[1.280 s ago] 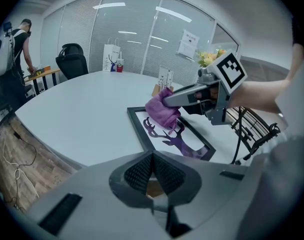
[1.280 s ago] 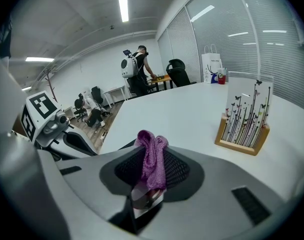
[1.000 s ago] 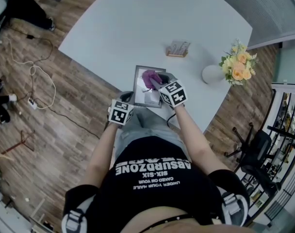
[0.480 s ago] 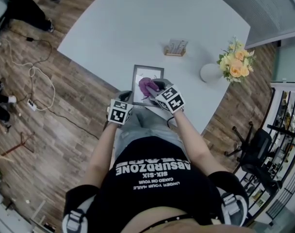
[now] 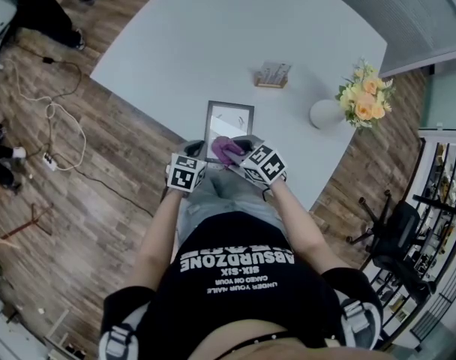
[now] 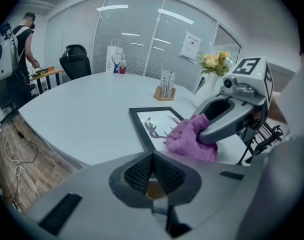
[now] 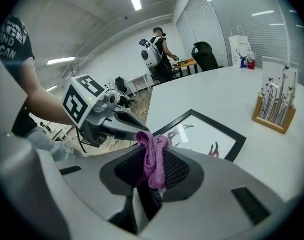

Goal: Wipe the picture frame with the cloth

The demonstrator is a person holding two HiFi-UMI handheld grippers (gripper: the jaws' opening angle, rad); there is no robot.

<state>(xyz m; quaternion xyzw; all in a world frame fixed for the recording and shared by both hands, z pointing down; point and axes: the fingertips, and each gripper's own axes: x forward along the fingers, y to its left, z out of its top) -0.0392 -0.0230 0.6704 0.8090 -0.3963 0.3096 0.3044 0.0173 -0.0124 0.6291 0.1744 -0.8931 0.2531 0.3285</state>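
A black picture frame (image 5: 229, 118) with a white print lies flat near the table's front edge. My right gripper (image 5: 239, 154) is shut on a purple cloth (image 5: 226, 149), which rests on the frame's near end. In the right gripper view the cloth (image 7: 154, 159) is pinched between the jaws (image 7: 153, 144), with the frame (image 7: 202, 134) just beyond. My left gripper (image 5: 198, 154) sits at the frame's near left corner with its jaws closed together (image 6: 152, 156). That corner is hidden behind them, so contact cannot be judged. From there the frame (image 6: 152, 121) and cloth (image 6: 189, 139) lie ahead.
A small wooden card holder (image 5: 273, 75) stands beyond the frame, and a white vase of flowers (image 5: 325, 113) is at the right. The table edge (image 5: 149, 118) runs just left of my grippers. A person (image 6: 23, 39) stands across the room, and an office chair (image 6: 74, 61) is at the table's far side.
The right gripper has dragged the cloth from the frame's middle down to its near end, toward me. The left gripper has stayed in place.
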